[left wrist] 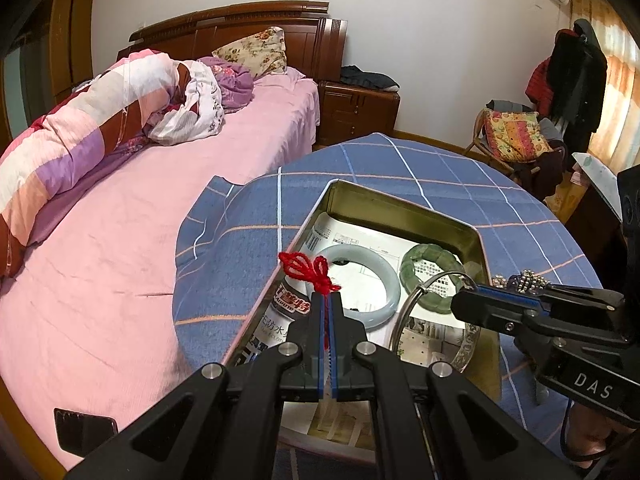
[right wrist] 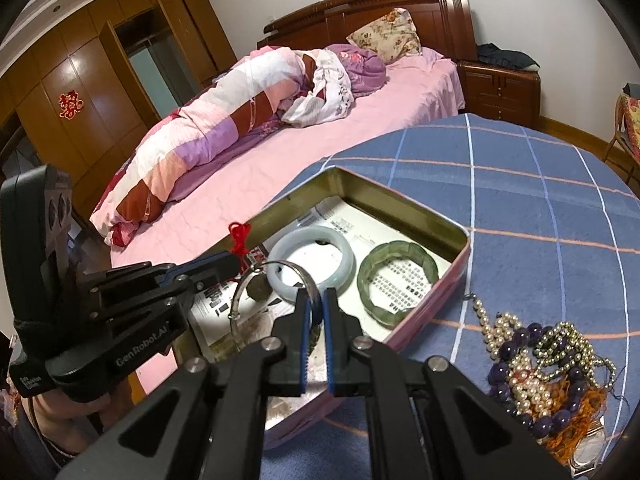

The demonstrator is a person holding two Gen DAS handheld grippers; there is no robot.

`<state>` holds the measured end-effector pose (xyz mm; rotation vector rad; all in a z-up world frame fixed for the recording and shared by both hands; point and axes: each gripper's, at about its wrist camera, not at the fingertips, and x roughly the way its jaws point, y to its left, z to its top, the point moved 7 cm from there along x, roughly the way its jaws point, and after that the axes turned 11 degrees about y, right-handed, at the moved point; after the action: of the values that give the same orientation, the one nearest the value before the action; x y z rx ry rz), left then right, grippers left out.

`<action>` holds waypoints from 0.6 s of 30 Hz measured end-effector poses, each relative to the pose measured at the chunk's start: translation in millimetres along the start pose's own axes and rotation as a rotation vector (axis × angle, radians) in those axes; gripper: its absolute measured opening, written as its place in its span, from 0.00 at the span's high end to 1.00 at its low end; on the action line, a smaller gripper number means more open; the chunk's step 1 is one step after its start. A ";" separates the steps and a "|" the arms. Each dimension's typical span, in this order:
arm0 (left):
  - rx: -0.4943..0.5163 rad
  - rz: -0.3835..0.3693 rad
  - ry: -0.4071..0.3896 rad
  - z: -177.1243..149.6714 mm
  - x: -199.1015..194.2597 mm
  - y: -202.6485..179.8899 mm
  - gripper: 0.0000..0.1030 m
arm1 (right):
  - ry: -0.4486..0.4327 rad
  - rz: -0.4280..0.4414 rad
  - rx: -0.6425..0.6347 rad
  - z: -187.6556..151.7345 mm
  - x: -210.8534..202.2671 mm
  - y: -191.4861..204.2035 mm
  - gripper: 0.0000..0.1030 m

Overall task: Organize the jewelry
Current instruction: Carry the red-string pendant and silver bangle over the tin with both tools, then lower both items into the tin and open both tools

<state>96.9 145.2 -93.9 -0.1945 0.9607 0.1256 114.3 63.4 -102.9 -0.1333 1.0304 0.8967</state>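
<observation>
I have both tongs clenched. The left tongs (left wrist: 329, 300) pinch a red knotted cord (left wrist: 305, 269), its loops standing up past the fingertips. The right tongs (right wrist: 315, 300) grip the rim of a thin silver-coloured metal bangle (right wrist: 244, 300), held over the near end of the open rectangular metal tin with a pink outer wall (right wrist: 424, 320) that sits on the table under a blue checked cloth (right wrist: 520, 184).

The cord looks to run down toward the bangle, though I cannot tell where it joins. A small dull pendant-like piece (right wrist: 258, 290) hangs by the ring.

I judge the bangle light and stiff but slick; a pinch across the narrow band is the only real hold, and it could swivel in the pads. The cord is soft and limp, so it carries nothing by itself and is best held near the knot.

Inside the tin, on printed paper, lie a pale blue-white jade bangle (right wrist: 312, 258) and a segmented green stone bracelet (right wrist: 398, 280), side by side and apart. I take both for heavy, hard, smooth and brittle, so the metal ring should go down gently in the bare near part of the tin, not on them.

Beside the tin on the cloth is a tangled heap of pearl and purple bead strands (right wrist: 548, 368); those will be floppy and snag-prone.
</observation>
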 end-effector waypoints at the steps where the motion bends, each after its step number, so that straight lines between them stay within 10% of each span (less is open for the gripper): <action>1: -0.002 0.001 0.002 -0.2 1.0 1.0 1.00 | 0.001 -0.001 0.000 -0.9 -0.5 0.2 0.92; 18: 0.007 0.016 0.005 -2.0 2.8 -1.3 0.99 | 0.029 -0.044 0.003 -5.8 12.6 -2.5 0.86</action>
<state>97.1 143.5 -97.2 -0.1805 0.9679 0.1369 114.6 66.3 -116.6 -0.1658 1.0515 0.8558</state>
